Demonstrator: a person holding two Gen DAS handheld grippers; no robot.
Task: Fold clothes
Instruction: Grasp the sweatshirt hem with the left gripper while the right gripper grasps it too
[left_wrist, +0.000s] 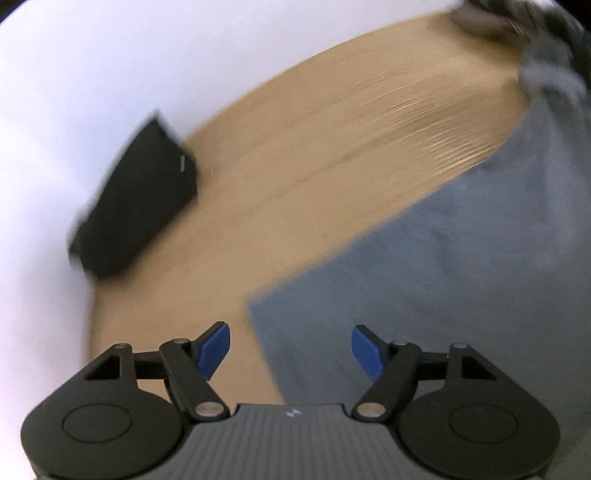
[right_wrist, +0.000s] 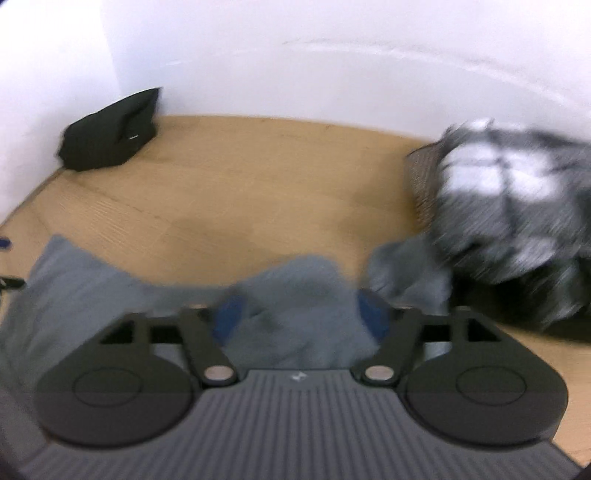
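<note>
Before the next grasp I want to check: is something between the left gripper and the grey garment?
Nothing visible. The left gripper is open above the grey garment's corner, with only bare wooden table beside it.

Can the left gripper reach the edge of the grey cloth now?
Probably yes: the left gripper is open, the grey cloth edge lies just ahead, and nothing blocks the way.
</note>
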